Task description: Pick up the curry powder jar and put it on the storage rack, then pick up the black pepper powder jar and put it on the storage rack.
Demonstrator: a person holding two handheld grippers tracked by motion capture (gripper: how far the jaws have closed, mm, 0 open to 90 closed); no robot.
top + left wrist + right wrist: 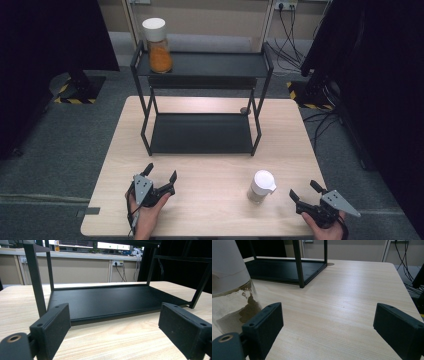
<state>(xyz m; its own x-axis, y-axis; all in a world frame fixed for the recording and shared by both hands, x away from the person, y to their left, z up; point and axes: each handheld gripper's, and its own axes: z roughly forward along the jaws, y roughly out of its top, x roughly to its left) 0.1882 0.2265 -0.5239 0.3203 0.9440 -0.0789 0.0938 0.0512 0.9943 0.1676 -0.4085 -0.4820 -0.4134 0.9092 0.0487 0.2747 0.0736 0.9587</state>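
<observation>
White-capped jar (262, 186) stands upright near the table's front edge, just left of the right gripper (304, 194), jaws apart.

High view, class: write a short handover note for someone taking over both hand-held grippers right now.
Left hand-held gripper: open, empty, low over the table in front of the black rack.
Right hand-held gripper: open, empty, just right of the white-lidded jar, not touching it.
Things: that jar stands upright on the table near the front right. The jar of orange contents stands on the rack's top shelf, at its left end. The lower shelf is bare.
Done: nothing is gripped; one jar is already shelved.
Left: probably close the right hand-held gripper on the white-lidded jar and set it on the rack.
</observation>
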